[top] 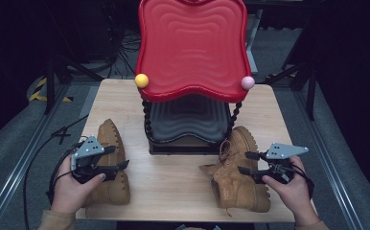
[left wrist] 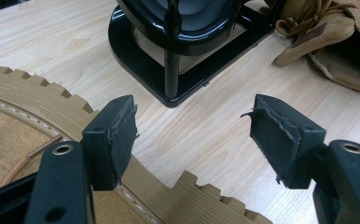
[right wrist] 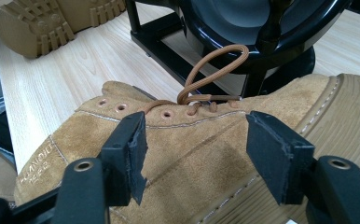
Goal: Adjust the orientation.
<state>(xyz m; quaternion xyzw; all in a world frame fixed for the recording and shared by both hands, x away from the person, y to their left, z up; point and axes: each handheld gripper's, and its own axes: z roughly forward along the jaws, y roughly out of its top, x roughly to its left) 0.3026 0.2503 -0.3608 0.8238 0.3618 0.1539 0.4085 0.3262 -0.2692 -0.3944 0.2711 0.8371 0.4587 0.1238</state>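
While the two-tier rack (top: 192, 52) stands at the back of the table (top: 173, 177), both tan boots lie on their sides before you. Expect weight in the stiff lugged soles and soft, yielding suede. Your right gripper (right wrist: 194, 154) hangs spread, empty, over the right boot (right wrist: 192, 154); pinch its ankle collar. Your left gripper (left wrist: 194, 140) gapes empty above the left boot (left wrist: 43, 116).

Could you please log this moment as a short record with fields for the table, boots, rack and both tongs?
surface: wooden table
left boot: lying on its side, under the left tongs
right boot: on its side, laces loose
rack: red upper tier, black lower tier, empty
left tongs: open, above the sole edge
right tongs: open, over the right boot's upper
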